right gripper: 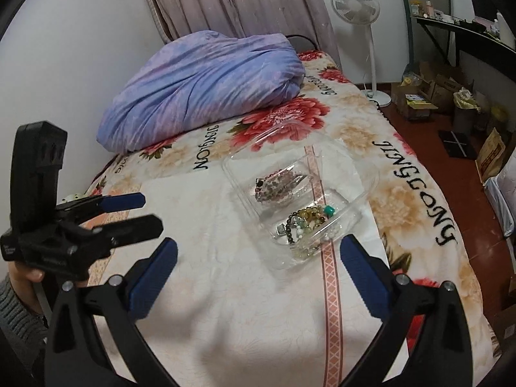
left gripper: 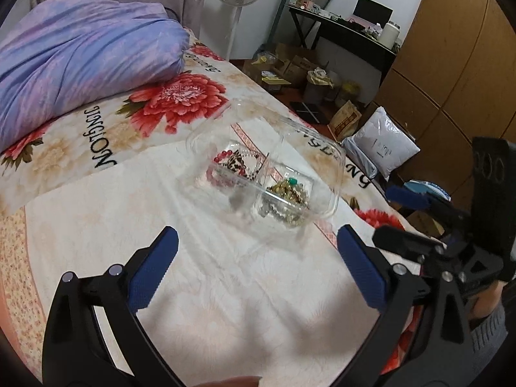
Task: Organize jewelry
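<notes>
While both tools gape | clear plastic box (left gripper: pixel 325 161) | beaded jewelry (left gripper: pixel 287 198)

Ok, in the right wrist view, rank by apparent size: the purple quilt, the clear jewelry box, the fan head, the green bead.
1. Purple quilt
2. Clear jewelry box
3. Fan head, though it stands farther away, so its true size is unsure
4. Green bead
</notes>
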